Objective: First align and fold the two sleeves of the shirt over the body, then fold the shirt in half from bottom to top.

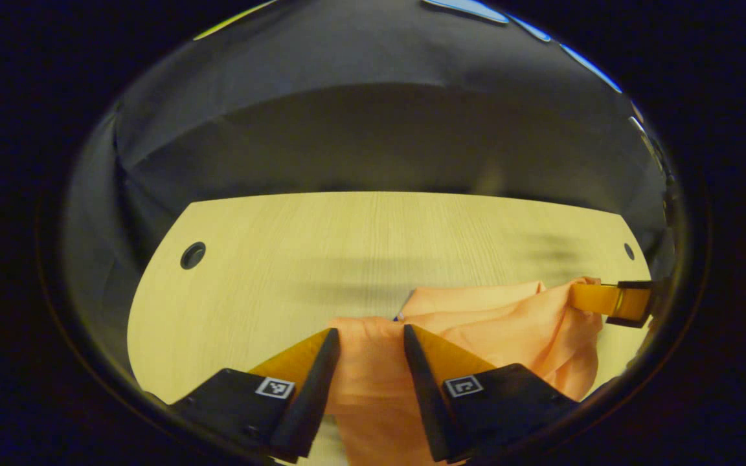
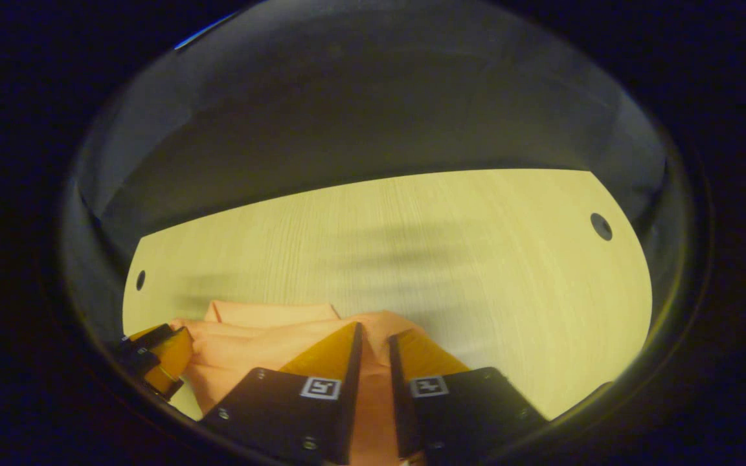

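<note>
Your left gripper [image 1: 371, 340] has its fingers set moderately apart with shirt [image 1: 476, 323] cloth between them; a firm pinch cannot be confirmed. Your right gripper [image 2: 374, 346] has narrow fingers closed on the cloth. The shirt is lifted and bunched over the near edge of the desk [image 1: 321, 246]. Judgement: keep both grips level, draw the fabric taut, lay it down square.
</note>
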Motion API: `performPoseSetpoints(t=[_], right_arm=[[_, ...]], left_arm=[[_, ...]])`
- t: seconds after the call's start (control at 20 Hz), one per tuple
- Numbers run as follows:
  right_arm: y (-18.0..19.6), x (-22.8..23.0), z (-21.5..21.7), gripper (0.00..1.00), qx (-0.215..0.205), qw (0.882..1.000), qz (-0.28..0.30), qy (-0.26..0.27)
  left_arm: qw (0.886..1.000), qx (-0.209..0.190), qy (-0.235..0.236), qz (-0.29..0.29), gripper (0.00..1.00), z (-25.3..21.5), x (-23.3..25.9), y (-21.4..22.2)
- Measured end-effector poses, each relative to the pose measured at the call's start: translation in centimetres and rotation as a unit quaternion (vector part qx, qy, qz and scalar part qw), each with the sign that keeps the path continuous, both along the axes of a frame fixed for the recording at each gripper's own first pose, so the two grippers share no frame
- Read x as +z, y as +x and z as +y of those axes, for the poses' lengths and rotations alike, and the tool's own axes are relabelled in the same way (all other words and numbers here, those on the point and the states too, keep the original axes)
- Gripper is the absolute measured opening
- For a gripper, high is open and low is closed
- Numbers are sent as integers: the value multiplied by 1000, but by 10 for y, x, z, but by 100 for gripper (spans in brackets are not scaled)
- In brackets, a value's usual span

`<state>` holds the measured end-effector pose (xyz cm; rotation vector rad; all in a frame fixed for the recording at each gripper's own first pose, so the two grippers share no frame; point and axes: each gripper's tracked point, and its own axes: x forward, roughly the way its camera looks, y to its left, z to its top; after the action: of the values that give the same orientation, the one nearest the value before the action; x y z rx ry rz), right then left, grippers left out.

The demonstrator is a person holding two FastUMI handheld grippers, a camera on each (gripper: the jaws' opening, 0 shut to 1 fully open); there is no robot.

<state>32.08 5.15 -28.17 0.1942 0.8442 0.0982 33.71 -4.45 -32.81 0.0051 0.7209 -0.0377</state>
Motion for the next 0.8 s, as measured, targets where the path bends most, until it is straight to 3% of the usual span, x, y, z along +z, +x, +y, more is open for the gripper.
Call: performPoseSetpoints(t=[0.05,0.1,0.15,0.2,0.25,0.45,0.8], right_arm=[[1,-4,-2,67,0,1000,-2,0],[-2,4,-4,82,-2,1000,-9,-2],[-7,12,-5,83,0,1000,-16,-2],[-12,21,-5,83,1,1000,-25,-2],[-18,31,-5,83,2,999,-35,-2],[-49,83,-8,83,11,997,-75,0],[-131,185,-13,83,19,986,-166,0]], left_arm=[[1000,-3,-4,-4,71,-6,8,-2],[1000,-3,-9,-11,77,-11,19,-4],[1000,-4,-11,-19,79,-12,30,-10],[1000,-5,-12,-28,72,-11,43,-14],[999,-6,-15,-37,77,-11,56,-21],[997,-11,-25,-75,72,-20,114,-58],[989,-15,-39,-144,73,-22,210,-149]])
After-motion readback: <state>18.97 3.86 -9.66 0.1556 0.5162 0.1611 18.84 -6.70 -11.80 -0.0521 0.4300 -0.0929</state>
